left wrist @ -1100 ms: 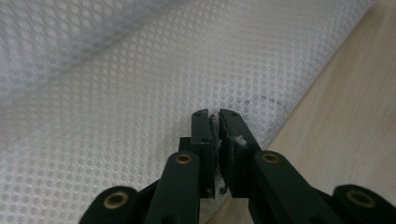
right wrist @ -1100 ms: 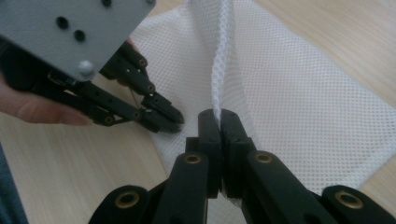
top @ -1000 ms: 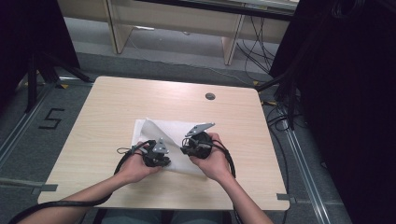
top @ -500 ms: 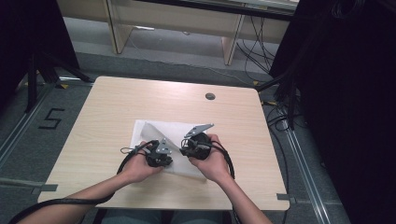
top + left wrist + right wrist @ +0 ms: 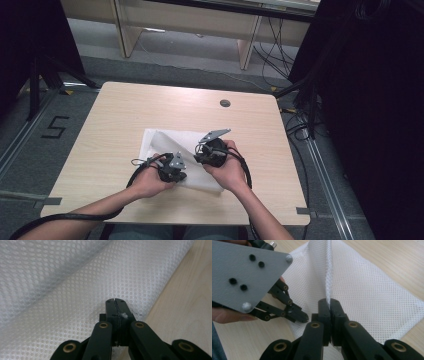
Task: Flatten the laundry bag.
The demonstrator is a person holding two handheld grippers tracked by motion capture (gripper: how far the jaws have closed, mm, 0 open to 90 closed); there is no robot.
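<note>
Between the two grippers, the white mesh bag (image 5: 167, 142) now lies flatter than a second ago: its raised far corner has dropped onto the table (image 5: 120, 112). Both hands barely moved. Looks like the bag's being spread or opened at its near edge.

Left gripper (image 5: 116, 301): jaws together on the near hem, a shred of mesh showing in the seam. Right gripper (image 5: 329, 301): clamped on a fold, pulling it up into a ridge. Fabric is thin, perforated, limp.
</note>
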